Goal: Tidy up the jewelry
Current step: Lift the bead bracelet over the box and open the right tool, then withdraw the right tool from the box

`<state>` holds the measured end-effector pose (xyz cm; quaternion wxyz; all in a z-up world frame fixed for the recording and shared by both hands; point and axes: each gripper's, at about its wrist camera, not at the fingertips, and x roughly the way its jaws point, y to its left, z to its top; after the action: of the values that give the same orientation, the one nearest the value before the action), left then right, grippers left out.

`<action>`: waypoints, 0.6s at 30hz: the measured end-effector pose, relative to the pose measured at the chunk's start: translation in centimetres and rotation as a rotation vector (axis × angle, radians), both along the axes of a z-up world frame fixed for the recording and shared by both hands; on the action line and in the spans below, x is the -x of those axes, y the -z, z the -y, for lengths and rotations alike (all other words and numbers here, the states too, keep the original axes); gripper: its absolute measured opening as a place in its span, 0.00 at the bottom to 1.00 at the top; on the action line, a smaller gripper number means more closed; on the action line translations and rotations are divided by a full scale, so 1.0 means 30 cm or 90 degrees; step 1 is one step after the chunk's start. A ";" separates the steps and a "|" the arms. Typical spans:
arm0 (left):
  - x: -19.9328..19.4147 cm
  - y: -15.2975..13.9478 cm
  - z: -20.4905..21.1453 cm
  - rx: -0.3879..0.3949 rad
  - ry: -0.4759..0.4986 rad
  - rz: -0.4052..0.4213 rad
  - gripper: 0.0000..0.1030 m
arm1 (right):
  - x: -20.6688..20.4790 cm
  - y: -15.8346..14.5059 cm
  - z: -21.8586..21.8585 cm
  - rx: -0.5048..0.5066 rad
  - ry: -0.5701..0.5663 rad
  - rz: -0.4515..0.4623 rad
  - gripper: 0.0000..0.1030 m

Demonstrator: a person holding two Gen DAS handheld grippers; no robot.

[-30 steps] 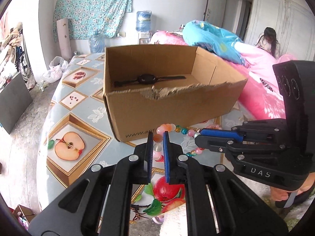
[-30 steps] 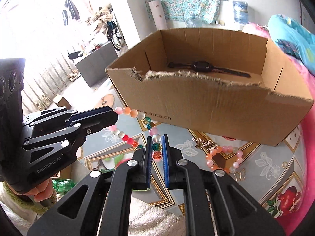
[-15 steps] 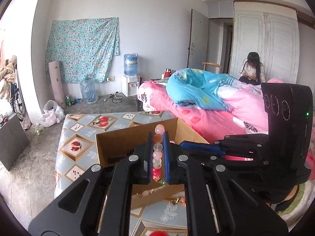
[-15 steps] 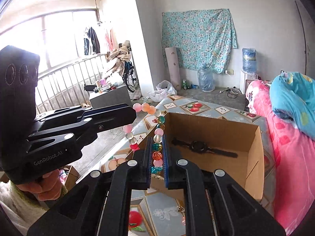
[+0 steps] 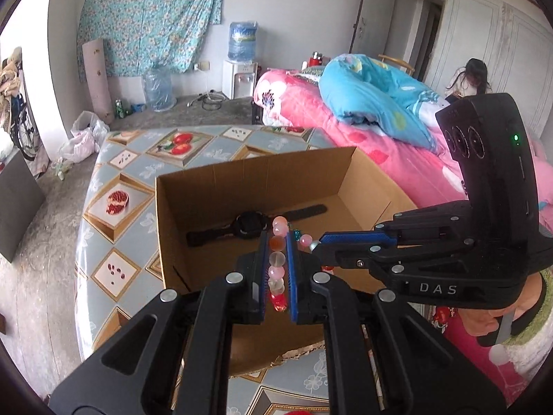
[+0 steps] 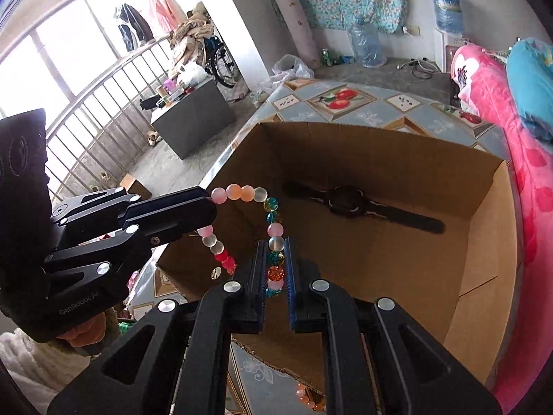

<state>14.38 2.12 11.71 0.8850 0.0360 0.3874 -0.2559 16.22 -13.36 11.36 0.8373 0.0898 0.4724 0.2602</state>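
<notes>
"DAS" marks the right claw [image 5: 316, 242]; "GenRobot.AI" marks the left claw [image 6: 211, 207].

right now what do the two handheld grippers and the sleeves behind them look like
Both are matte black plastic with silver screw heads and blue pads lining the fingers. The right gripper has white "DAS" lettering, a tall block with round recesses and a green light. The left gripper reads "GenRobot.AI". A fuzzy white sleeve with a green cuff sits behind the left one; a similar green cuff shows behind the right.

A blue flowery cloth [image 5: 148, 17] hangs on the far white wall [image 5: 293, 10]. A big blue water bottle [image 5: 243, 41] stands below it. A pink bed [image 5: 380, 145] is on the right. Bright windows [image 6: 58, 55] glow on the left.
</notes>
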 end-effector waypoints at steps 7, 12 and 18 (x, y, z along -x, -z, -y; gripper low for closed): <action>-0.126 0.131 0.012 -0.096 -0.053 -0.055 0.11 | -0.137 0.153 -0.061 0.028 -0.005 -0.135 0.11; -0.119 0.112 -0.021 -0.066 -0.075 -0.037 0.12 | -0.143 0.139 -0.039 0.012 0.018 -0.096 0.11; -0.074 0.051 -0.036 -0.050 -0.080 0.005 0.12 | -0.080 0.053 -0.005 0.003 0.027 -0.014 0.22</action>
<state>16.60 3.19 10.19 0.8986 0.0470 0.3954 -0.1841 18.62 -13.21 9.77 0.8378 0.1007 0.4801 0.2399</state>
